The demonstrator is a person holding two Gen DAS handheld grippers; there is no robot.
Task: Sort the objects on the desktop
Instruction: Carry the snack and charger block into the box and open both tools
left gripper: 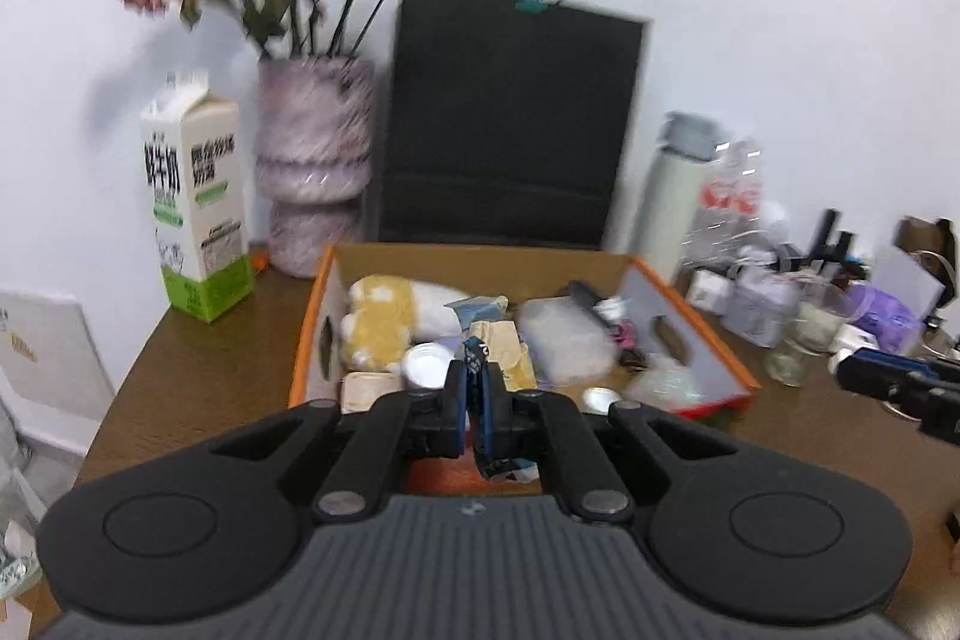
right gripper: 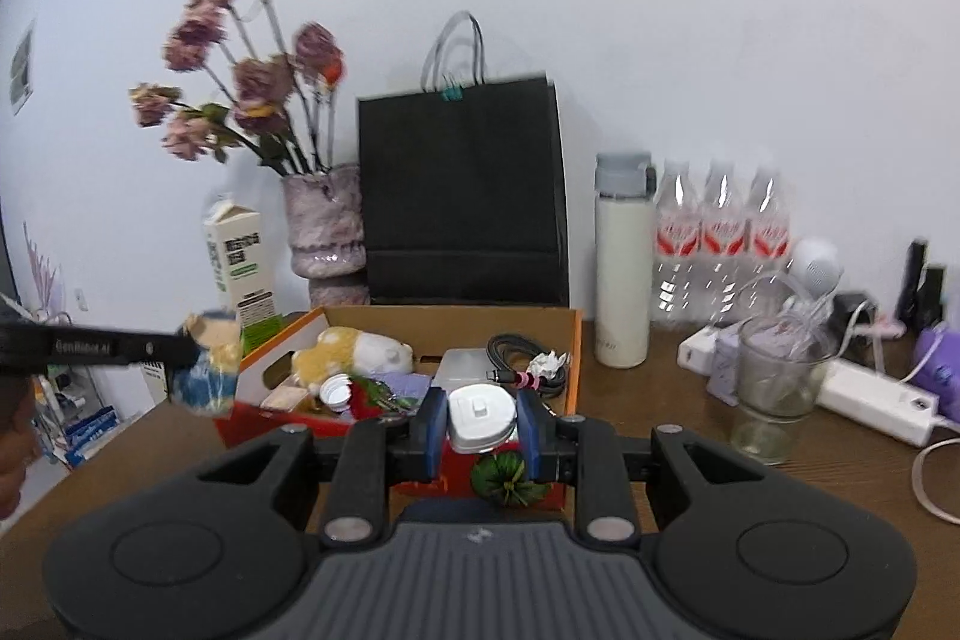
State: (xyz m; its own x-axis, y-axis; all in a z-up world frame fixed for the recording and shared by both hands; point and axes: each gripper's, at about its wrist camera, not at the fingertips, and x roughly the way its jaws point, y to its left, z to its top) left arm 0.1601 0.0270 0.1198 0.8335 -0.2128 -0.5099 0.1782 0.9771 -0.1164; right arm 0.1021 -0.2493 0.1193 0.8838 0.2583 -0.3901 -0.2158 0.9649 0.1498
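An orange-edged cardboard box [left gripper: 684,322] [right gripper: 573,340] sits mid-table and holds a yellow-white plush toy [left gripper: 384,316] [right gripper: 354,352], a black cable [right gripper: 516,349], a white cap [left gripper: 427,363] and other small items. My left gripper [left gripper: 477,388] is shut on a crumpled blue-and-cream wrapper [left gripper: 477,370], held over the box's near edge. It shows in the right wrist view [right gripper: 207,370] left of the box. My right gripper [right gripper: 483,427] is shut on a white plug adapter [right gripper: 483,415], above the box's front wall. It shows at the right in the left wrist view [left gripper: 852,370].
At the back stand a milk carton [left gripper: 195,202], a pink vase of dried flowers [left gripper: 312,160], a black paper bag [right gripper: 462,196], a white flask [right gripper: 621,256] and water bottles [right gripper: 720,232]. A glass [right gripper: 774,388], a white power strip [right gripper: 870,400] and cables lie right.
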